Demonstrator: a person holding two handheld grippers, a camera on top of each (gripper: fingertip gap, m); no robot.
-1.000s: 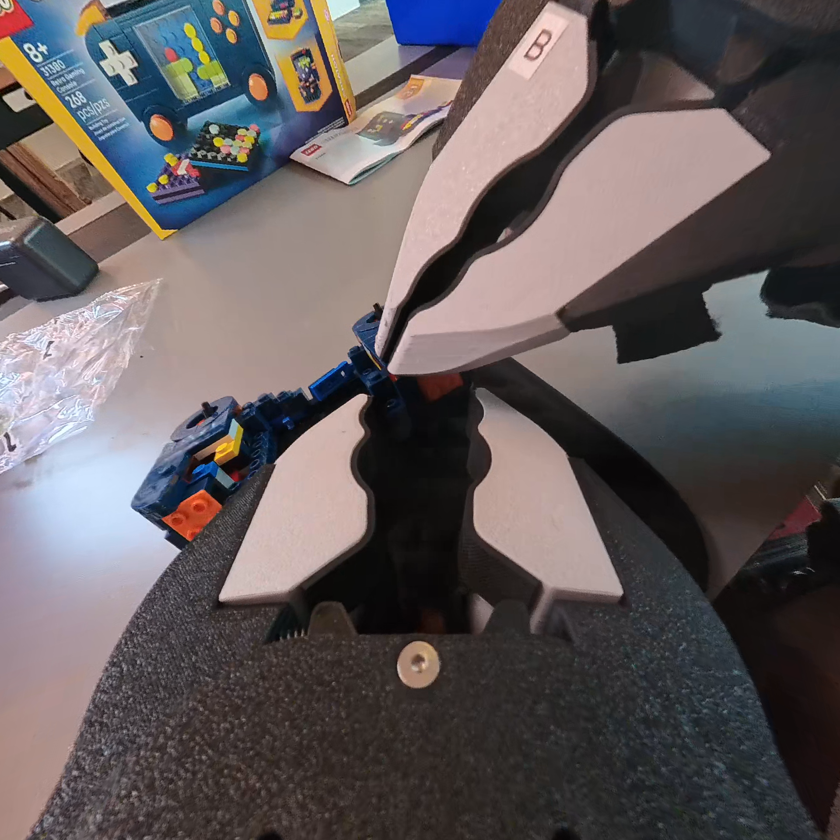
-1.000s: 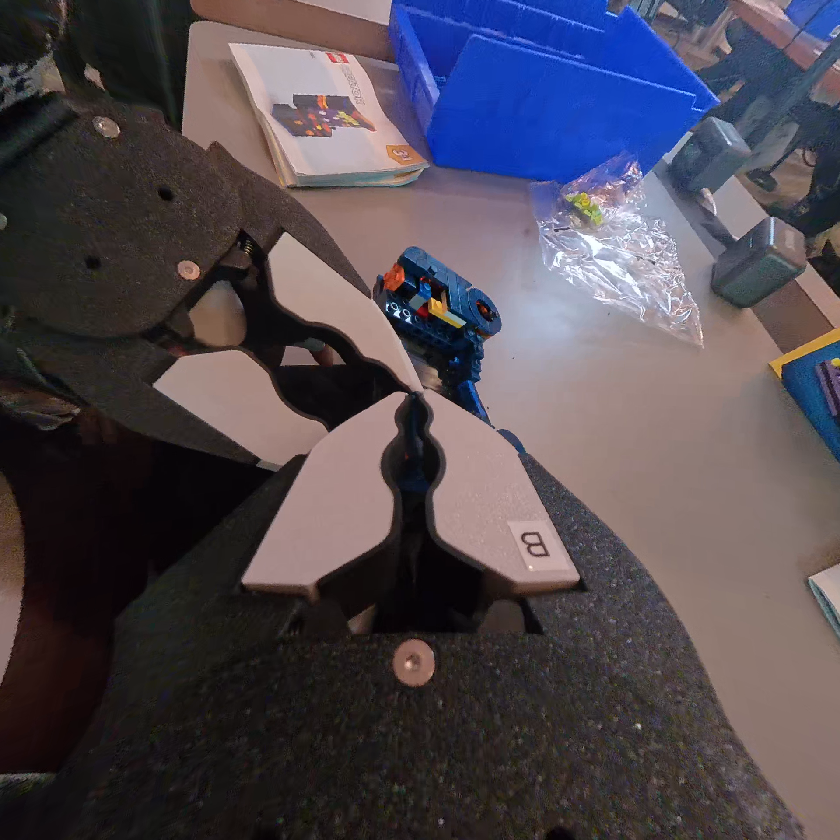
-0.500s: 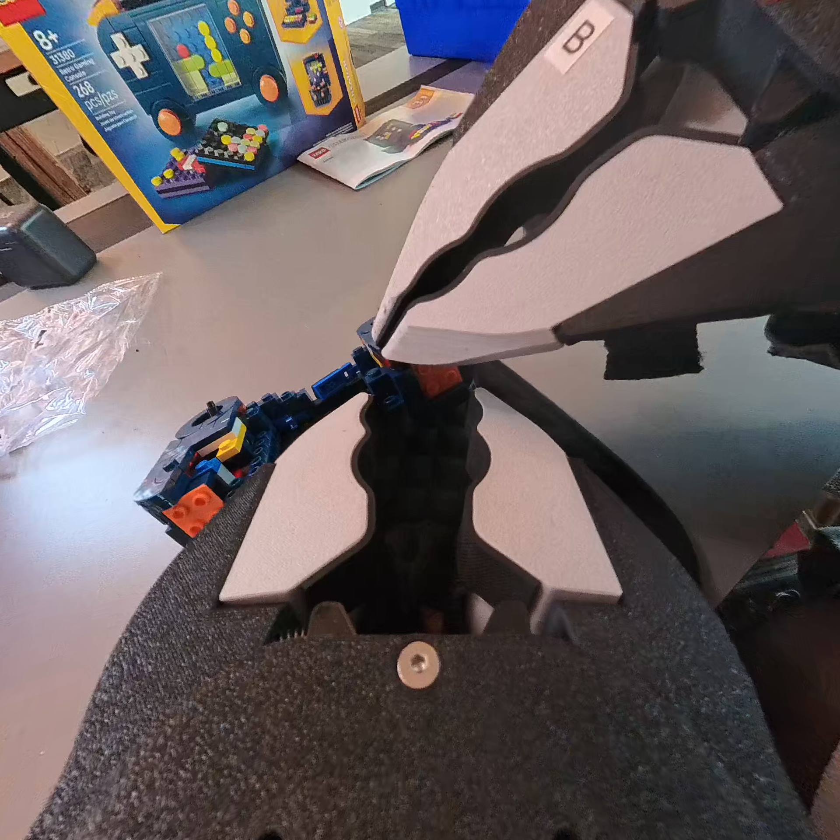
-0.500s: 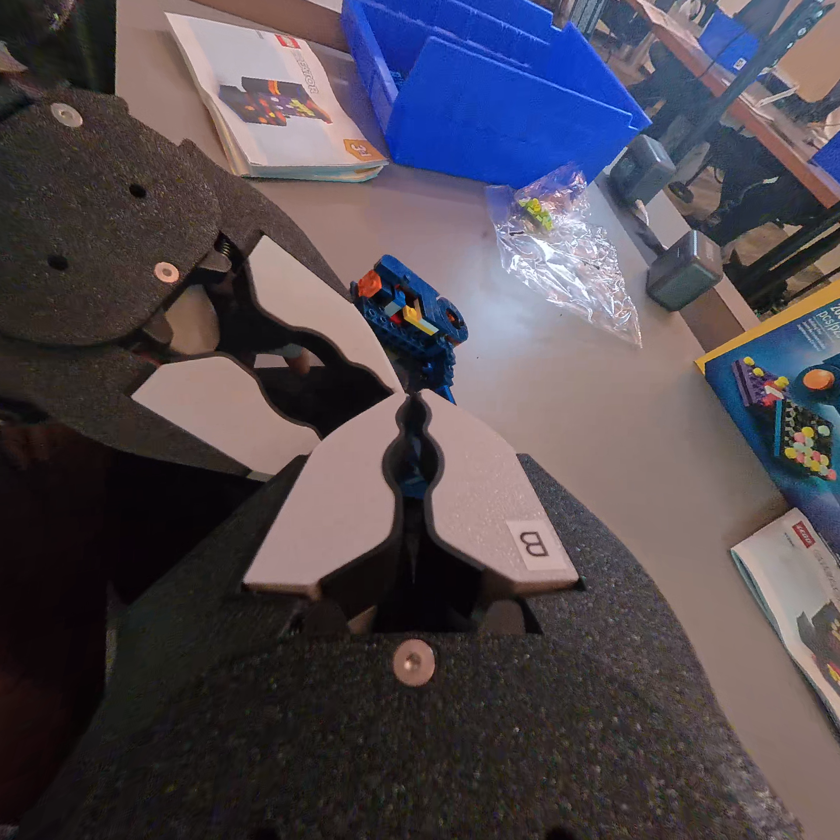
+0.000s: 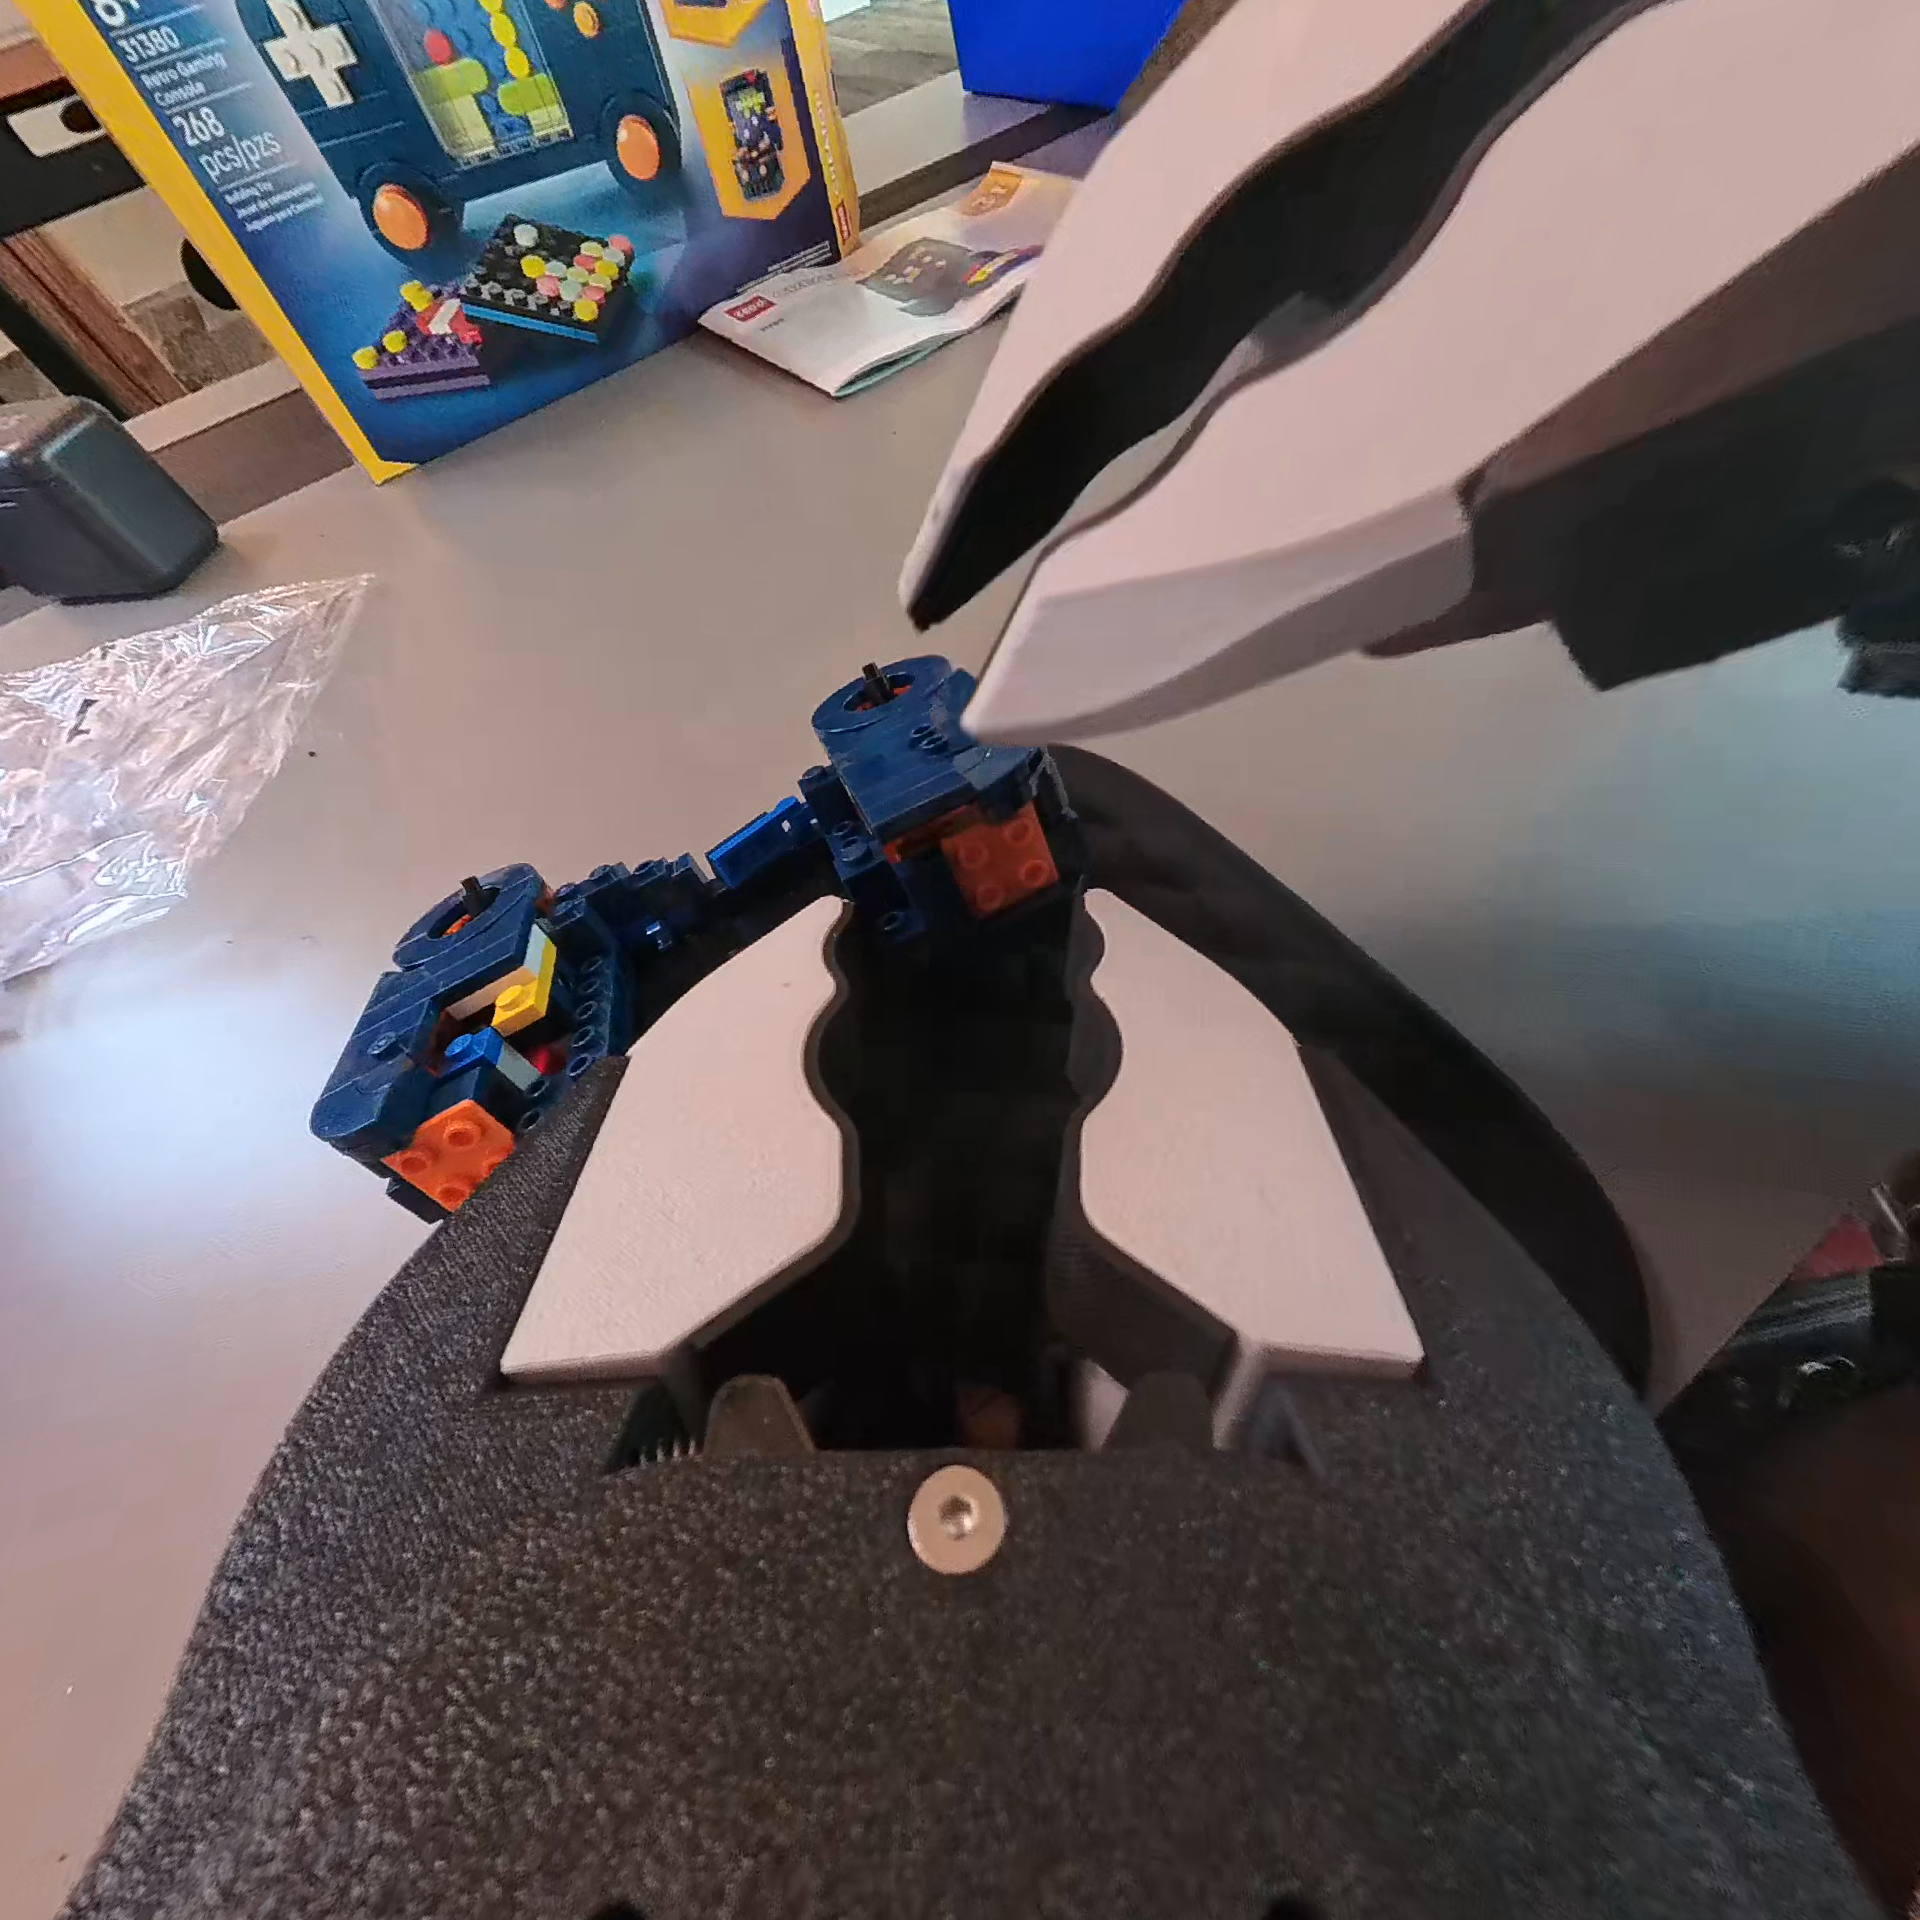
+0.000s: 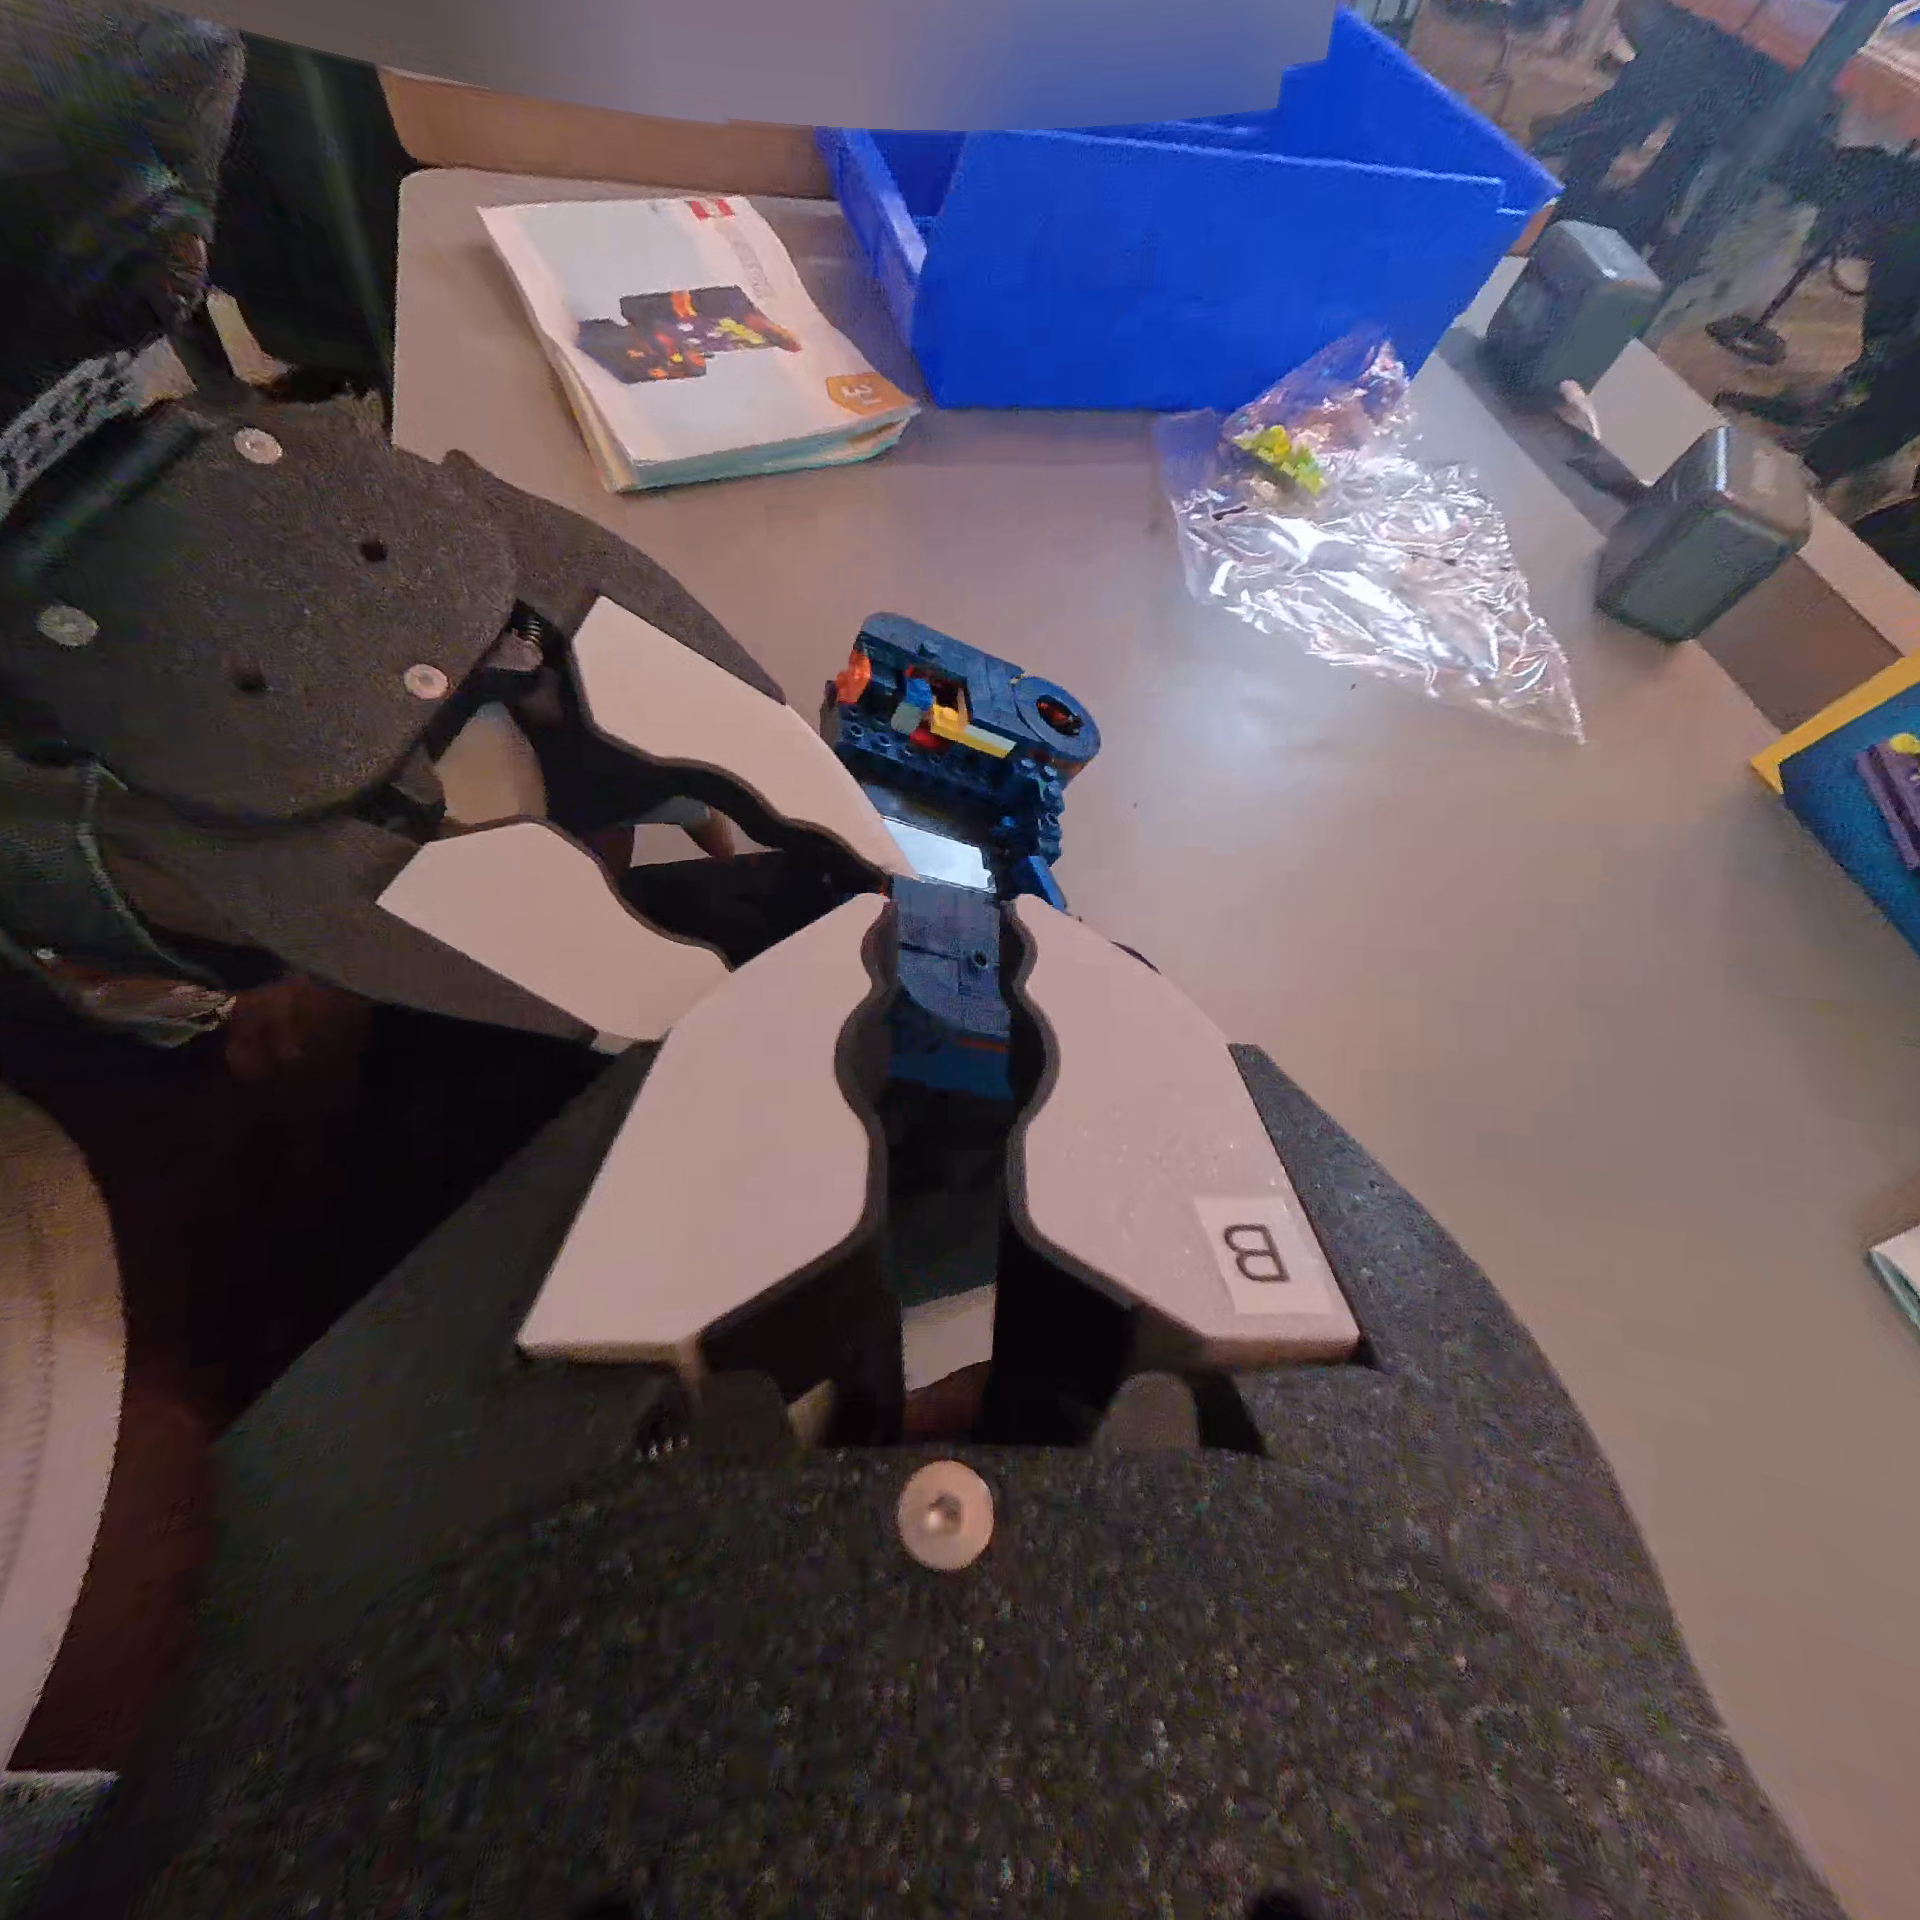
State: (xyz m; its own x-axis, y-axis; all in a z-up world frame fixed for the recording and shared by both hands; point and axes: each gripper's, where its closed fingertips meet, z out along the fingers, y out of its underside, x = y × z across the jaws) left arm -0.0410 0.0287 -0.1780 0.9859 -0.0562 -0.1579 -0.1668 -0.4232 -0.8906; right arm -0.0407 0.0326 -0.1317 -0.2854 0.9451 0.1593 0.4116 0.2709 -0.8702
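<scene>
A dark blue brick model (image 5: 914, 821) with orange bricks and two round ends lies low over the grey table (image 5: 623, 623). My left gripper (image 5: 961, 904) is shut on the model's middle, which fills the gap between its fingers. My right gripper (image 5: 940, 670) comes in from the upper right. Its jaws stand a little apart, with the tips just above the model's right round end. In the right wrist view the right gripper (image 6: 948, 909) is open, and the model (image 6: 956, 717) shows between and beyond its fingers. The left gripper (image 6: 805, 925) comes in from the left.
A brick set box (image 5: 468, 208) stands at the back. An instruction booklet (image 6: 696, 332), a blue bin (image 6: 1195, 249), a clear plastic bag (image 6: 1351, 561) with small pieces and a dark grey block (image 6: 1704, 530) lie around the model. A person's dark clothing is at the left. There is about 5 cm between the tips of the two grippers.
My right gripper was shut at the model's right end. Its jaws have now parted and the tips have lifted slightly off it. My left gripper keeps its hold on the model.
</scene>
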